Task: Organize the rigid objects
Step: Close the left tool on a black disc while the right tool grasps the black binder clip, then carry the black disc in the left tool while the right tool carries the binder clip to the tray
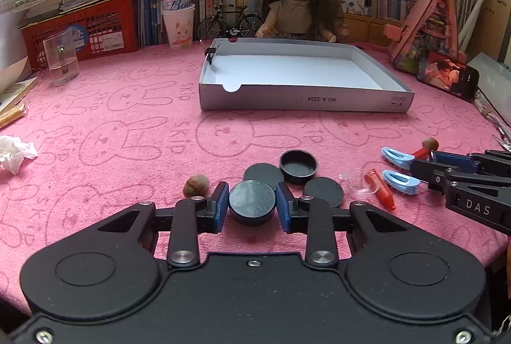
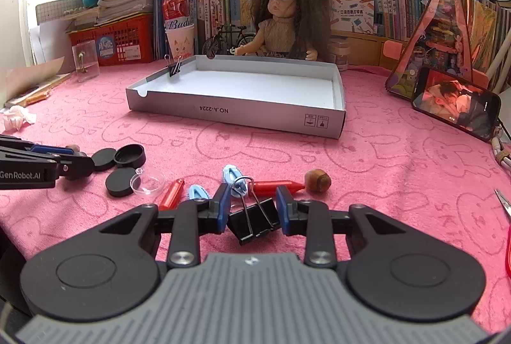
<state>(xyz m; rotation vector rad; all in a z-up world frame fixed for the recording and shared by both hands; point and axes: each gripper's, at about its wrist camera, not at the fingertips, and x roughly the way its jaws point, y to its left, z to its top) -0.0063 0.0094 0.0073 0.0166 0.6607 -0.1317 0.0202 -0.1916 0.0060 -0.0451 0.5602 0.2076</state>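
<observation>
My left gripper (image 1: 252,194) is shut on a black round lid (image 1: 252,203) lying on the pink cloth. Two more black discs (image 1: 263,173) and an open black cap (image 1: 298,167) lie just beyond it, with a brown nut (image 1: 196,186) to the left. My right gripper (image 2: 254,200) is shut on a black binder clip (image 2: 252,224), its wire handles pointing forward. Blue hair clips (image 2: 198,192), red crayon-like pieces (image 2: 278,187), a clear dome (image 2: 148,183) and another nut (image 2: 317,180) lie around it. The grey box tray (image 2: 236,114) stands farther back, with a binder clip (image 2: 174,68) on its left wall.
Behind the tray sit a doll (image 1: 295,9), a toy bicycle (image 1: 230,23) and shelves of books. A glass (image 1: 60,58) and a red basket (image 1: 83,29) stand at the back left, with crumpled tissue (image 1: 14,152) nearer on the left. A phone (image 2: 455,103) leans at the right.
</observation>
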